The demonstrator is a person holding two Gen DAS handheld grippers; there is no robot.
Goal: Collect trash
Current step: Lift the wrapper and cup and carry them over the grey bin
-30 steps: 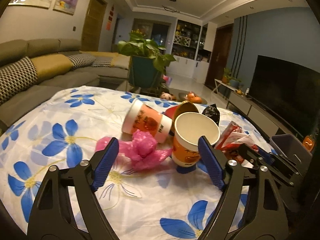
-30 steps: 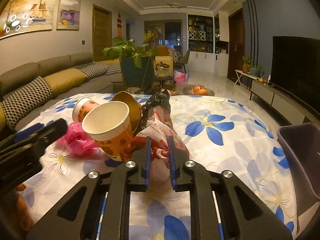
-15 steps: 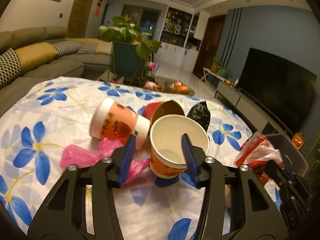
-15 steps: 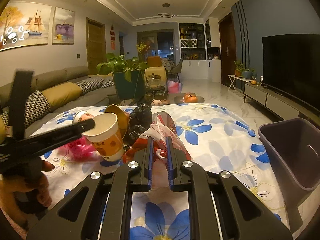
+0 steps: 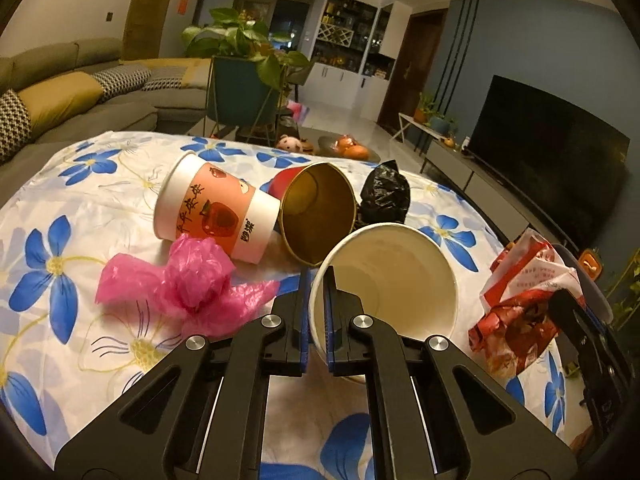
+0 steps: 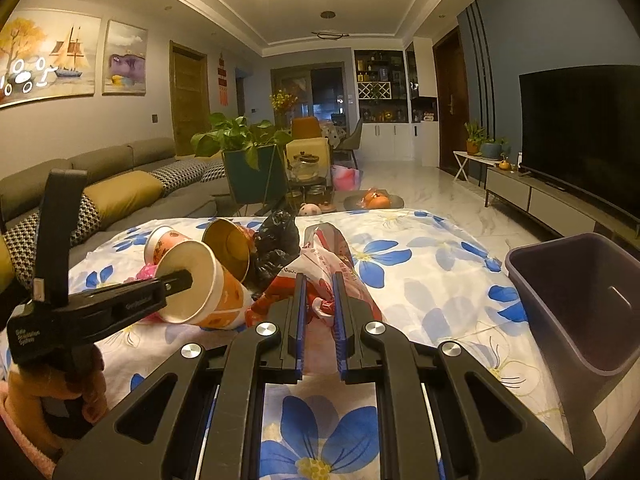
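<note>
Two grips live: left gripper pinches thin wall of paper cup near table's right edge; rim may crumple, cup slip. Right gripper clamps red wrapper; loose foil could tear. Bin off right edge, near.

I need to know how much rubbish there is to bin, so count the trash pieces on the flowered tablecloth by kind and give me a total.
Paper cups: 3 (white-rimmed cup clamped at its rim, orange printed cup on its side, gold-lined cup on its side)
Crumpled plastic bags: 2 (pink bag, black bag)
Snack wrappers: 1 (red and white wrapper, clamped)
Total: 6
</note>
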